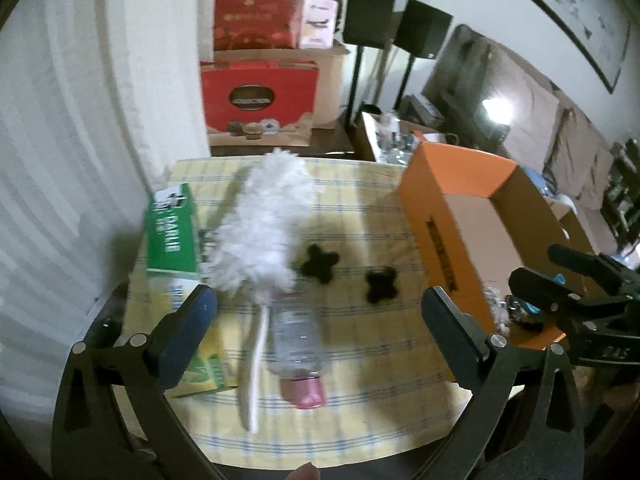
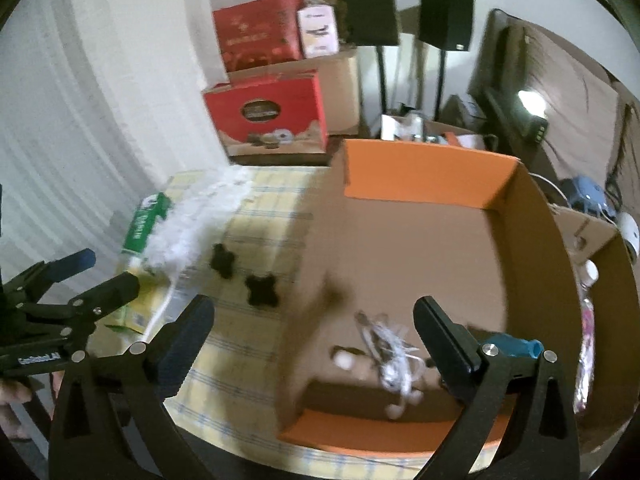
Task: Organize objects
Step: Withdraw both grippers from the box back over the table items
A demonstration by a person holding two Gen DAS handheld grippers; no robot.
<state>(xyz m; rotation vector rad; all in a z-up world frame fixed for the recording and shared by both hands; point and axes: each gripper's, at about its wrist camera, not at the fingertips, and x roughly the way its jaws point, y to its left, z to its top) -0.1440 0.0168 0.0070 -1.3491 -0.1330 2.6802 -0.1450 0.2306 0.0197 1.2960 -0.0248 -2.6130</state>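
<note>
On the yellow checked tablecloth (image 1: 360, 360) lie a white fluffy duster (image 1: 260, 232), a clear bottle with a pink cap (image 1: 298, 344), two black cross-shaped pieces (image 1: 320, 262) (image 1: 382, 284), a green box (image 1: 172, 232) and a yellow-green box (image 1: 204, 368). My left gripper (image 1: 320, 332) hangs open above the bottle, holding nothing. To the right stands the orange box (image 2: 424, 176), with a white tangled cable (image 2: 392, 356) and a blue-teal item (image 2: 516, 346) inside. My right gripper (image 2: 316, 344) is open and empty over the box's near left wall.
Red cartons (image 1: 256, 92) and cardboard boxes are stacked behind the table, beside two black speakers on stands (image 1: 368, 12). A white wall runs along the left. Another bottle (image 2: 586, 320) lies outside the orange box on the right. The table's front edge is close below the grippers.
</note>
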